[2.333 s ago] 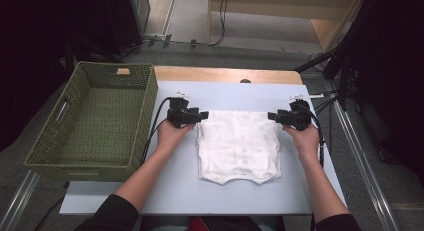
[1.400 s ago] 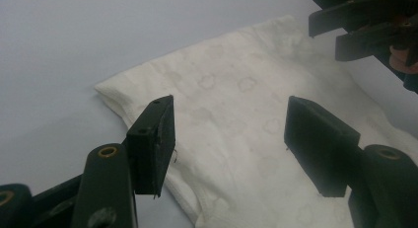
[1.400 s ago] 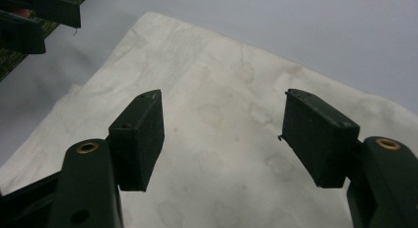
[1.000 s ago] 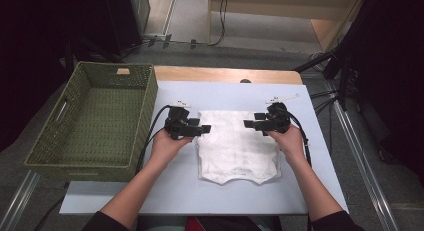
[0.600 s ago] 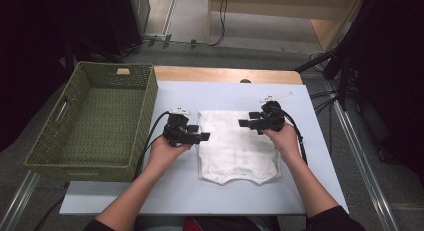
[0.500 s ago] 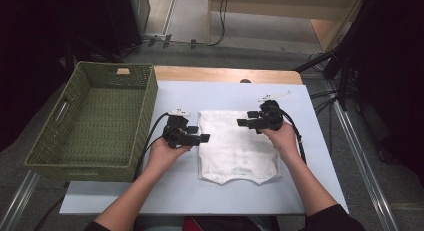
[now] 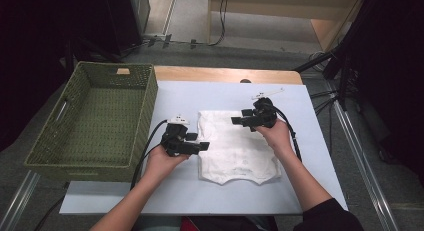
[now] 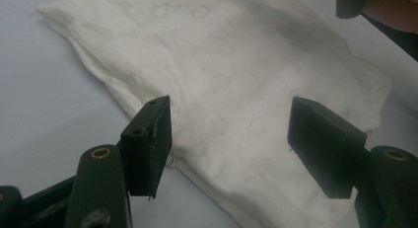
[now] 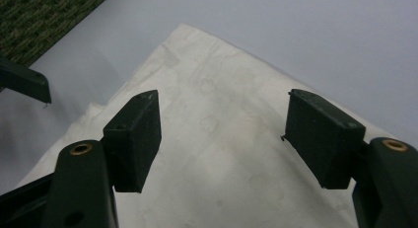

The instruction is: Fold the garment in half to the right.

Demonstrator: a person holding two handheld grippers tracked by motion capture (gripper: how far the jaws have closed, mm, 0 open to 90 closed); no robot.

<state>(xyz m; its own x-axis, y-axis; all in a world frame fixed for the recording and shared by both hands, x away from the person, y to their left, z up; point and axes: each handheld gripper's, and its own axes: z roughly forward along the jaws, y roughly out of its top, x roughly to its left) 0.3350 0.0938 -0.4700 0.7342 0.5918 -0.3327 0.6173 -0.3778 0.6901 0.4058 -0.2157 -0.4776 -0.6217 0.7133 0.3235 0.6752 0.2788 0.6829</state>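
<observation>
Both pairs of fingers stand apart and hold nothing: the left gripper [image 7: 200,147] now hovers at the near left edge of the folded white garment [image 7: 235,148], lower than a second ago, while the right gripper [image 7: 238,120] has slid inward over the garment's far right part. The garment lies flat on the worktop [image 7: 310,156], right of the green basket [image 7: 92,118]; the next fold or pickup looks imminent.

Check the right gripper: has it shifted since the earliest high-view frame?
Yes. The right gripper has come in from beside the right edge of the white garment to over its top, towards the green basket. Jaws open, nothing held.
</observation>
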